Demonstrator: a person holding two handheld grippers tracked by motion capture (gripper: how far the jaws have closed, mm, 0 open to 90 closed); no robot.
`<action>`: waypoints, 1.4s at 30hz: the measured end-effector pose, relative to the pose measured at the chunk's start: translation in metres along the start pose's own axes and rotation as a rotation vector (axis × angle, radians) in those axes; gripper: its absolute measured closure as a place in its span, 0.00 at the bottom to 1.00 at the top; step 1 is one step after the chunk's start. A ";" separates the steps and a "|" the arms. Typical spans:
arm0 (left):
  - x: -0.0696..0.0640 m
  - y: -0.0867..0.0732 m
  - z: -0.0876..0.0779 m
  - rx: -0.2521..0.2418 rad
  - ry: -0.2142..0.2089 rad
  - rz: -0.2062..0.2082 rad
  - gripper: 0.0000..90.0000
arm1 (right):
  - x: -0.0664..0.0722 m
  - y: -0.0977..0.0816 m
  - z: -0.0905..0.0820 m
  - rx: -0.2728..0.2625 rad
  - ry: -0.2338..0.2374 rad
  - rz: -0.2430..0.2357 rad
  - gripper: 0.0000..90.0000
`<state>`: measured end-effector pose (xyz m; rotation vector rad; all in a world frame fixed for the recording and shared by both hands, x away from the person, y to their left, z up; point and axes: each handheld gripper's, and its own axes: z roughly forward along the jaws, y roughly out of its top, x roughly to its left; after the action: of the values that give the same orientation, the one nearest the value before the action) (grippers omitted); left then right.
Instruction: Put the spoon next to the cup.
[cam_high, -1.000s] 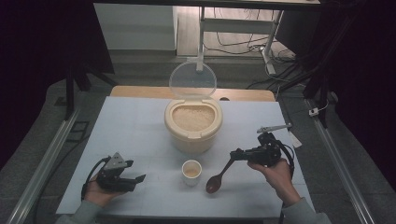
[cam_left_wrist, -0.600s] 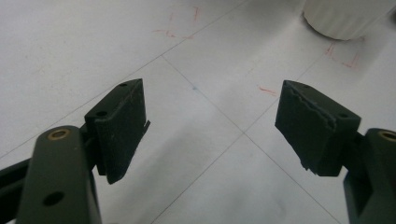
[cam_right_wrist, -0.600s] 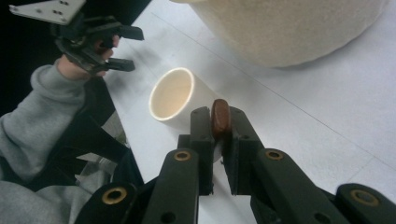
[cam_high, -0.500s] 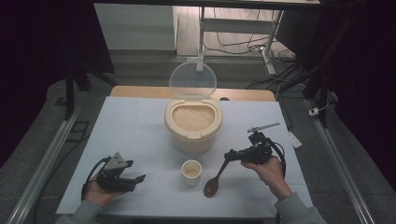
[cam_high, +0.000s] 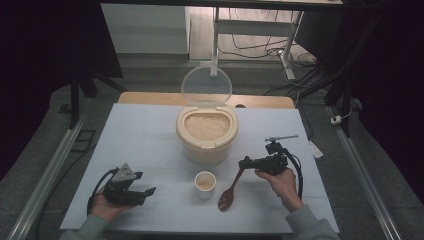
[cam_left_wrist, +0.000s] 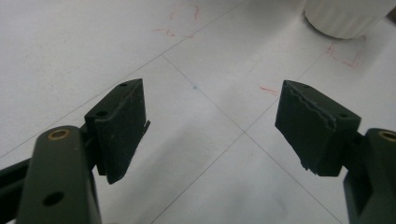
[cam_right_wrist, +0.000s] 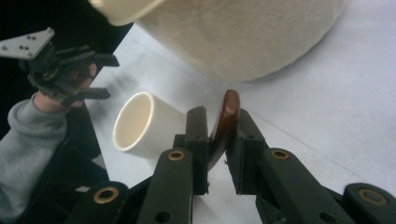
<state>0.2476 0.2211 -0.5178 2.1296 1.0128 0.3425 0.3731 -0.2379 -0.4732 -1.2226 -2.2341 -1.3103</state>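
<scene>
Across the white gridded table top (cam_high: 150, 125), a late stage of a rice-scooping job, judging by the layout.

At centre, well back from both hands: large cream round plastic rice bin (cam_high: 206, 150), heaped level with pale grain (cam_high: 206, 126), its clear round hinged lid (cam_high: 206, 87) standing upright and open. Not yet closed, so likely work left there.

At the near left edge, resting on the table in the person's hand (cam_high: 102, 202): left gripper (cam_high: 145, 182), jaws spread wide with nothing between them but bare table. Idle, apart from everything.

At the right, just beside the bin: right gripper (cam_high: 244, 163), jaws narrow around the handle tip of a long dark-brown wooden spoon (cam_high: 231, 192), but just now opening. Handle clearly between the pads (cam_right_wrist: 201, 135) and raised off the table; spoon bowl down on the surface, close to the cup. Reads as the spoon being laid down: release begun, not finished.

Between the two grippers, in front of the bin: small white ribbed paper cup (cam_high: 205, 184), upright. Something pale inside, level too hard to tell; whether another scoop is owed cannot be judged.
</scene>
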 end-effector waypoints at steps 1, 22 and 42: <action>0.000 0.000 0.000 0.000 0.000 0.000 0.27 | -0.003 -0.001 0.001 -0.006 0.002 0.013 0.87; 0.000 0.000 0.001 0.005 -0.002 0.002 0.27 | -0.038 -0.004 0.030 -0.024 -0.031 0.118 0.81; 0.000 -0.001 0.001 0.010 -0.001 0.003 0.27 | -0.044 -0.011 0.042 -0.041 -0.130 0.095 0.74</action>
<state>0.2479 0.2207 -0.5192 2.1403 1.0121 0.3385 0.3981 -0.2294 -0.5292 -1.4488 -2.2148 -1.2801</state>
